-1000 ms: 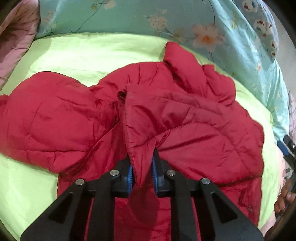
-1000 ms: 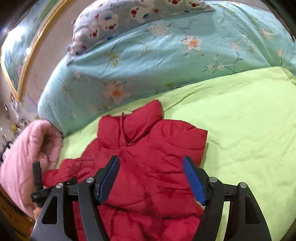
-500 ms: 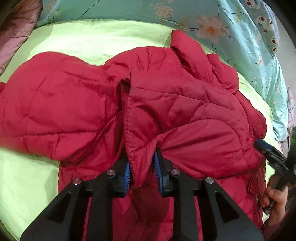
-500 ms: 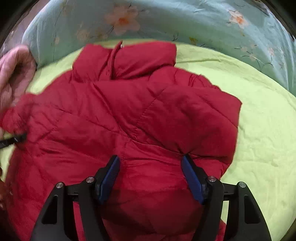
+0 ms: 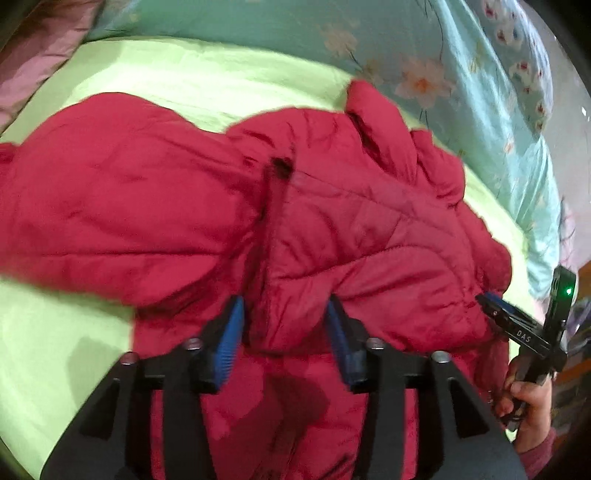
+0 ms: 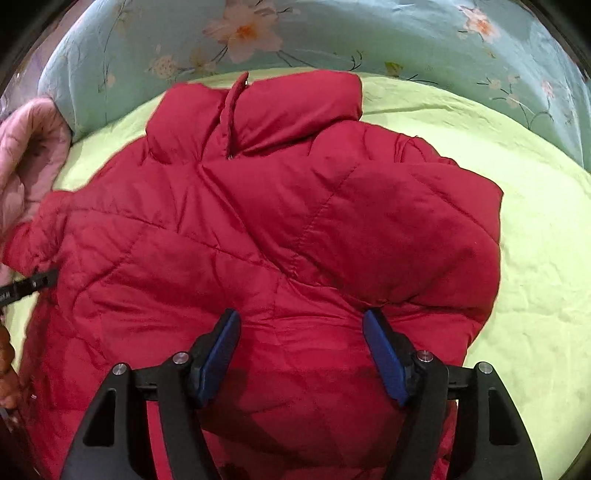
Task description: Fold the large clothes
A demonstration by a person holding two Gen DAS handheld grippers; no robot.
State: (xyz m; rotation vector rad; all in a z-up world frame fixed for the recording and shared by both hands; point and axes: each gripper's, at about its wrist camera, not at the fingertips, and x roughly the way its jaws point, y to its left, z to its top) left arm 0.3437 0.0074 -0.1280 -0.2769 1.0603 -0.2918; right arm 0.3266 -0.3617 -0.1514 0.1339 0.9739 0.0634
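A red quilted jacket [image 5: 351,240] lies spread on a lime-green bed sheet [image 5: 184,74], its sleeves folded in over the body. My left gripper [image 5: 284,332] hovers low over the near part, its jaws opening. A puffy fold of the sleeve still sits between the blue pads [image 5: 231,332], which no longer pinch it. My right gripper [image 6: 301,350] stands open just above the jacket [image 6: 258,221], nothing clamped; the collar [image 6: 258,107] lies at the far end. The right gripper [image 5: 517,325] also shows at the jacket's right edge, held by a hand [image 5: 528,406].
A light-blue floral quilt [image 6: 332,33] is heaped along the far side of the sheet [image 6: 535,258]. A pink padded garment [image 6: 29,155] lies at the left, touching the jacket's shoulder. The left gripper's tip [image 6: 29,286] shows at the left edge.
My left jaws were shut on the sleeve fold and have now spread, letting it go. My right gripper came down from high above the bed to just over the jacket.
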